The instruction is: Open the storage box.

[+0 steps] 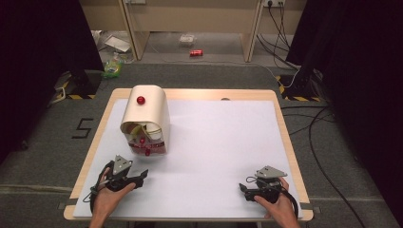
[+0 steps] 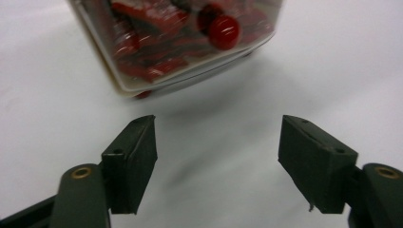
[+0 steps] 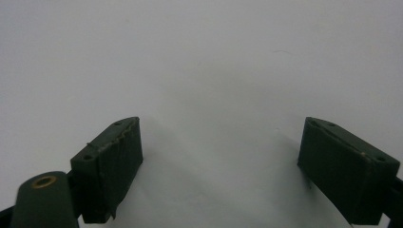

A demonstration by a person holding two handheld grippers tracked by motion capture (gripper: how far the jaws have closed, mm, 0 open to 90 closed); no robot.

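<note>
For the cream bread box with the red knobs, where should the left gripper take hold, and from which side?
Probably the small red knob on the bread box's clear front door, approached from the person's side, where the left gripper sits with jaws apart. The knob juts out and looks narrow enough to pinch; the rounded cream shell looks too wide and smooth.

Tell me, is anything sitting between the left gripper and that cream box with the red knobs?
Nothing visible. The left gripper, jaws apart and holding nothing, faces the cream box across bare white tabletop.

The container, blurred, runs off the left gripper view's top edge.
</note>
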